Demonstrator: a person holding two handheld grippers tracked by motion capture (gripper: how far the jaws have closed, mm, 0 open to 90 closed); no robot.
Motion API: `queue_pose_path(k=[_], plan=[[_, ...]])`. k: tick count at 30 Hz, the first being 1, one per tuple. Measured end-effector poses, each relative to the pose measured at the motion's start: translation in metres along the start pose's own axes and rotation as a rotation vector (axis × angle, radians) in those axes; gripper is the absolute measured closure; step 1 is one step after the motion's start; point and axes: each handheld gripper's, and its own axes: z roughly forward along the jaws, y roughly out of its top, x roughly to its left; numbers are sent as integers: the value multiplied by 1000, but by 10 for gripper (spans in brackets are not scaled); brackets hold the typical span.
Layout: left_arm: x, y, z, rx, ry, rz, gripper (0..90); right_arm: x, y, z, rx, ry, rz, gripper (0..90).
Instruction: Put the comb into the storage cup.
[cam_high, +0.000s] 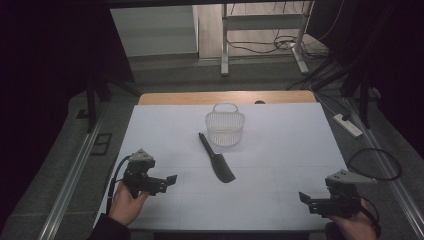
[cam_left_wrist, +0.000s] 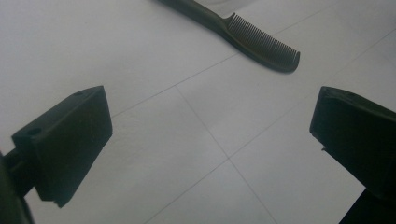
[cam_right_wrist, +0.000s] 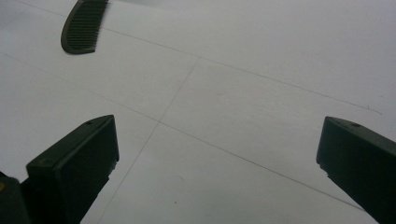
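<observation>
A black comb (cam_high: 216, 158) lies flat mid-table, its handle pointing toward a small clear mesh basket (cam_high: 225, 128) with an upright handle just behind it. My left gripper (cam_high: 168, 182) rests at the front left, held in a hand, open and empty, with its jaws aimed at the comb. In the left gripper view the comb (cam_left_wrist: 254, 39) lies ahead of the wide-apart jaws. My right gripper (cam_high: 306, 200) sits at the front right, also open and empty. The comb's toothed end (cam_right_wrist: 84, 25) shows at the upper left in the right gripper view.
A white sheet (cam_high: 280, 145) covers the table, with a wooden edge (cam_high: 225, 97) at the back. A power strip (cam_high: 348, 125) and cables lie on the floor at the right. Desk legs (cam_high: 225, 45) stand beyond the table.
</observation>
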Motion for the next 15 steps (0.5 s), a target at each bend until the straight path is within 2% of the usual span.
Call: queue_pose_path(k=[15], plan=[[3, 20, 18, 30, -55, 46, 0, 0, 0, 0, 3, 0, -1, 0]])
